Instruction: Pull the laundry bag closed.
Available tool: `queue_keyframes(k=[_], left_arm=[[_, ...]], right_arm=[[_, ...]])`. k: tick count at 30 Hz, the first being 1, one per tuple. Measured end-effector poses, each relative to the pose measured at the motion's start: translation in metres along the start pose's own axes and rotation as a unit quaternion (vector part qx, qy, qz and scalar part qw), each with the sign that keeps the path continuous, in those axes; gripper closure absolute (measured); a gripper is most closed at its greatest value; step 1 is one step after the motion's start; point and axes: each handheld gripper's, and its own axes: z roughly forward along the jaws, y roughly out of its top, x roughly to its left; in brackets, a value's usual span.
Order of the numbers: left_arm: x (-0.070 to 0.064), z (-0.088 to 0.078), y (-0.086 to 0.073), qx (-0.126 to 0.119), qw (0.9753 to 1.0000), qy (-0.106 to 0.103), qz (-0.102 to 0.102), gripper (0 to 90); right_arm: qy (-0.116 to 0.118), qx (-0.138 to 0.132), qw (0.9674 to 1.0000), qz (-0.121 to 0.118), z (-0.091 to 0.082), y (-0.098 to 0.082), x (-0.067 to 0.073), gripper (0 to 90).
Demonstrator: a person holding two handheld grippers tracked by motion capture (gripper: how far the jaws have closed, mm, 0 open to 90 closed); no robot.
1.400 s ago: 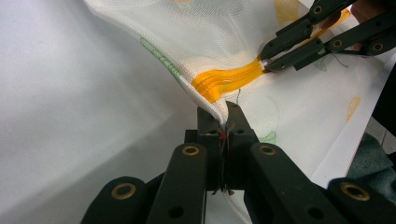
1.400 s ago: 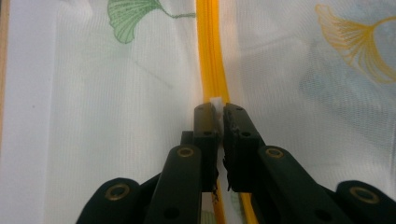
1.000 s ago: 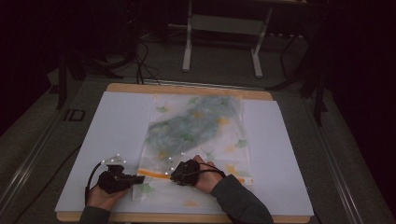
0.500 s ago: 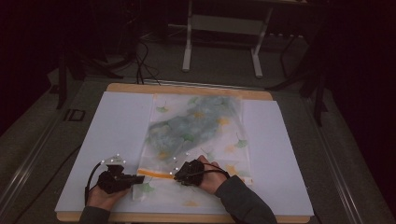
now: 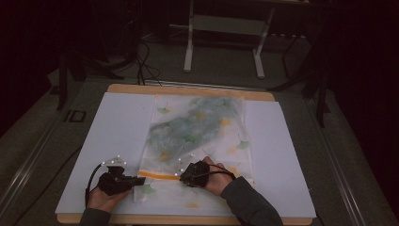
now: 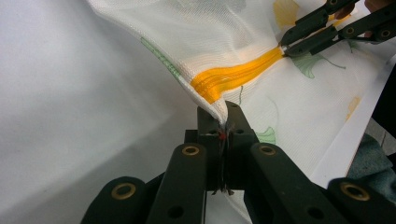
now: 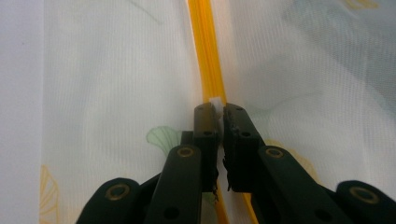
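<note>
A white mesh bag (image 5: 197, 127) printed with green and yellow leaves lies flat on the white-covered table (image 5: 117, 122), with something grey-green inside it. An orange zipper (image 5: 157, 175) runs across its near end. My left gripper (image 5: 141, 180) is shut on the bag's corner (image 6: 212, 105) at the zipper's end and lifts the mesh slightly. My right gripper (image 5: 181, 176) is shut on the white zipper pull (image 7: 215, 101) on the orange zipper (image 7: 205, 56). In the left gripper view, the right gripper (image 6: 282, 49) pinches the far end of the orange strip (image 6: 233, 74).
A white sheet covers the table, with a wooden edge (image 5: 188, 89) showing at the far side. A grey metal stand (image 5: 226, 28) and cables (image 5: 146, 61) sit on the dark floor beyond. White sheet lies bare on both sides of the bag.
My right gripper has slid slightly to the right along the zipper, and the orange strip between the grippers looks a little longer. The left gripper has stayed in place.
</note>
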Motion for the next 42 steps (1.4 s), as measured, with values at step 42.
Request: queue_keyframes(k=[42], left_arm=[[0.000, -0.001, 0.000, -0.002, 1.0000, -0.001, 0.000, 88.1]], right_arm=[[-0.009, 0.016, 0.9998, 0.009, -0.015, -0.025, -0.004, 84.5]])
